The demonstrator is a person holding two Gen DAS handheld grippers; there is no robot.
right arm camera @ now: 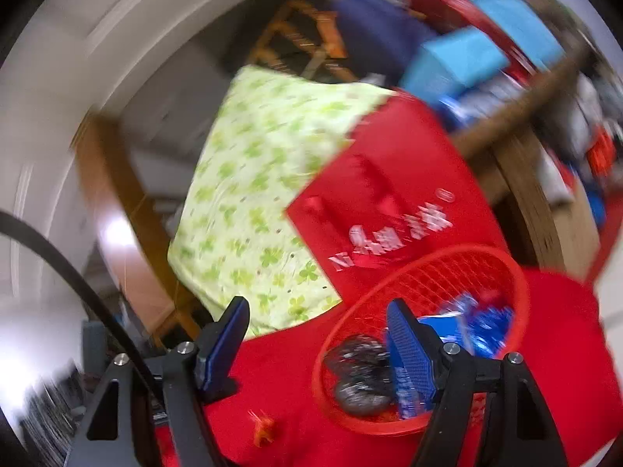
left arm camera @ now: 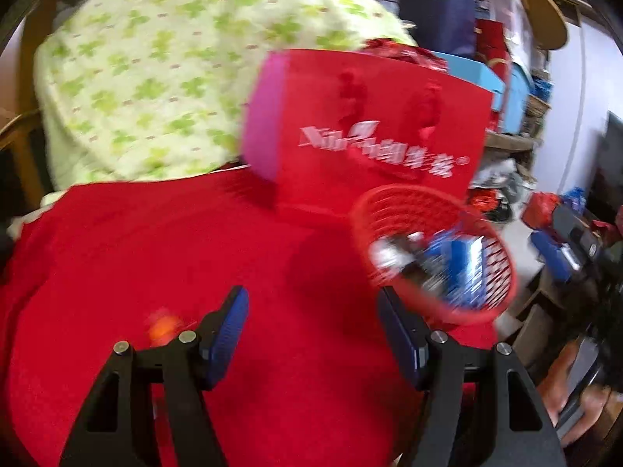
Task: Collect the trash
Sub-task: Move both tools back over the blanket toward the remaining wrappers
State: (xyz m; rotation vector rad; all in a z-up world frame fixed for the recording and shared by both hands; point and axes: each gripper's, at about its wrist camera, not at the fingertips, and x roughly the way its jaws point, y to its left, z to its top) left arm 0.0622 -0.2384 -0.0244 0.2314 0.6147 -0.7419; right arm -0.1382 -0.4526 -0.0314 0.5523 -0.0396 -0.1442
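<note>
A red mesh basket (left arm camera: 502,303) stands on the red cloth (left arm camera: 155,257) at the right, holding blue and silvery wrappers (left arm camera: 459,260). My left gripper (left arm camera: 313,330) hangs above the cloth, open, nothing between its blue pads; its right finger is near the basket's rim. A small orange scrap (left arm camera: 161,329) lies beside its left finger. In the right wrist view the basket (right arm camera: 428,272) sits low right with crumpled silver trash (right arm camera: 360,377) and blue packets (right arm camera: 483,323) inside. My right gripper (right arm camera: 317,334) is open and empty, its right finger in front of the basket. An orange scrap (right arm camera: 263,430) lies on the cloth.
A red paper bag (left arm camera: 381,132) with white lettering stands behind the basket. A green clover-print pillow (left arm camera: 163,62) leans at the back left. Blue boxes (left arm camera: 479,74), wooden furniture and cluttered goods fill the right. Both views are motion-blurred.
</note>
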